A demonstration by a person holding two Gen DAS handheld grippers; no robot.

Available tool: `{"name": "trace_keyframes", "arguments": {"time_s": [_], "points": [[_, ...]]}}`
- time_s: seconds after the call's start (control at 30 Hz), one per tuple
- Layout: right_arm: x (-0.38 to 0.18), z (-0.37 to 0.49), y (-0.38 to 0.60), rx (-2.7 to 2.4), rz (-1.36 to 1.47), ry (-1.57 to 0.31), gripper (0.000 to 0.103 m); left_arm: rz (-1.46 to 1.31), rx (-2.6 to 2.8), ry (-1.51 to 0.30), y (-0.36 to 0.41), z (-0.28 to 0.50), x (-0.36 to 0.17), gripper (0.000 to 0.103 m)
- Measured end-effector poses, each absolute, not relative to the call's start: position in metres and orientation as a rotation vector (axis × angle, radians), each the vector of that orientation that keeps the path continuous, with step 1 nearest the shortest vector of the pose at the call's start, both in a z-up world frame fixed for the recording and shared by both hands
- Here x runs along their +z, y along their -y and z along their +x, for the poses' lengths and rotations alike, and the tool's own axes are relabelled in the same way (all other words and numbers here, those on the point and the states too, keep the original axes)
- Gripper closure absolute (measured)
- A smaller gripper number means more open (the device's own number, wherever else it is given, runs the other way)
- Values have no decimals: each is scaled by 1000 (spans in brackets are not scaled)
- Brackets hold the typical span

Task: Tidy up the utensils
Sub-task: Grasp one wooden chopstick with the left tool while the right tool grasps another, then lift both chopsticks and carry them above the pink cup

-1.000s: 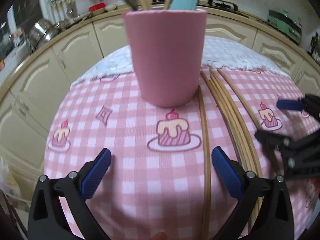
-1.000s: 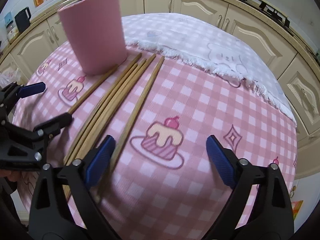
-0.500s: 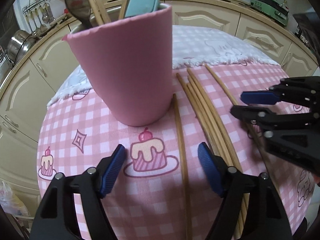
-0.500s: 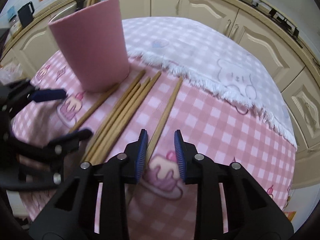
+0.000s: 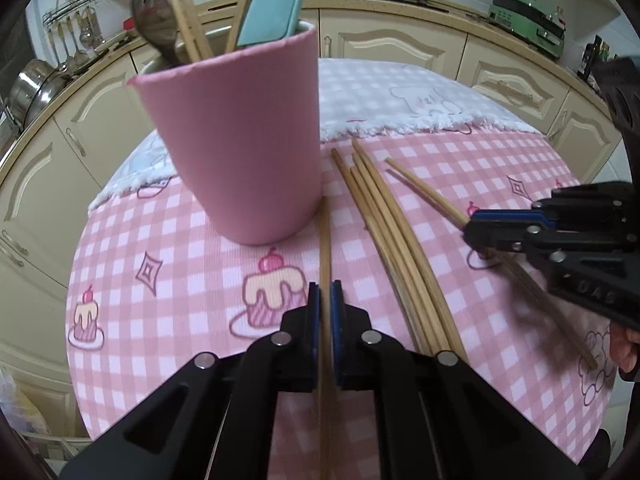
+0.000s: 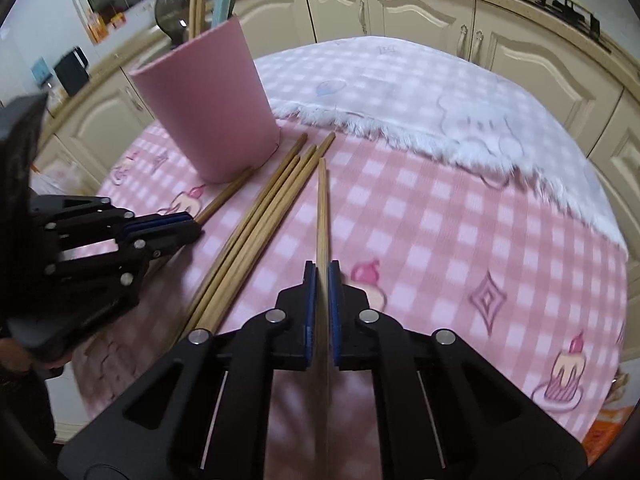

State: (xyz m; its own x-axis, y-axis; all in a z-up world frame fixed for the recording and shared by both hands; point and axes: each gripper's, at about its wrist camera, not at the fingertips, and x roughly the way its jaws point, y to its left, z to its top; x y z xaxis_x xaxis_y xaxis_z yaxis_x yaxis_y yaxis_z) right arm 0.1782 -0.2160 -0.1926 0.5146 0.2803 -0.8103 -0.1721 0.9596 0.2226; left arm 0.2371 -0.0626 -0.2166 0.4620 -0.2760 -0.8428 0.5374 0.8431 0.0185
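Wooden chopstick pinched in the left claw, another chopstick in the right claw, both just closed.

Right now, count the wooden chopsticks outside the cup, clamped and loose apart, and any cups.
Clamped chopsticks, one each in the left gripper and the right gripper: 2
Loose chopsticks, bundled on the tablecloth: 4
Pink cup: 1
Total: 7

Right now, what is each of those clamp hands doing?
Left gripper: closed on a single chopstick.
Right gripper: closed on another chopstick.
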Motion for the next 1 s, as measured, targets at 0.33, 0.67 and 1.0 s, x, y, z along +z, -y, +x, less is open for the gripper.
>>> {"name": "trace_keyframes", "arguments": {"time_s": [0.33, 0.67, 1.0], "points": [[-173, 145, 227, 361, 187, -869, 97, 172, -522, -886, 40, 208, -197, 98], [-135, 119, 234, 452, 272, -602, 97, 47, -566, -591, 21, 163, -149, 98], [-95, 124, 229, 482, 305, -432, 97, -92, -530, -365, 3, 160, -105, 98]]}}
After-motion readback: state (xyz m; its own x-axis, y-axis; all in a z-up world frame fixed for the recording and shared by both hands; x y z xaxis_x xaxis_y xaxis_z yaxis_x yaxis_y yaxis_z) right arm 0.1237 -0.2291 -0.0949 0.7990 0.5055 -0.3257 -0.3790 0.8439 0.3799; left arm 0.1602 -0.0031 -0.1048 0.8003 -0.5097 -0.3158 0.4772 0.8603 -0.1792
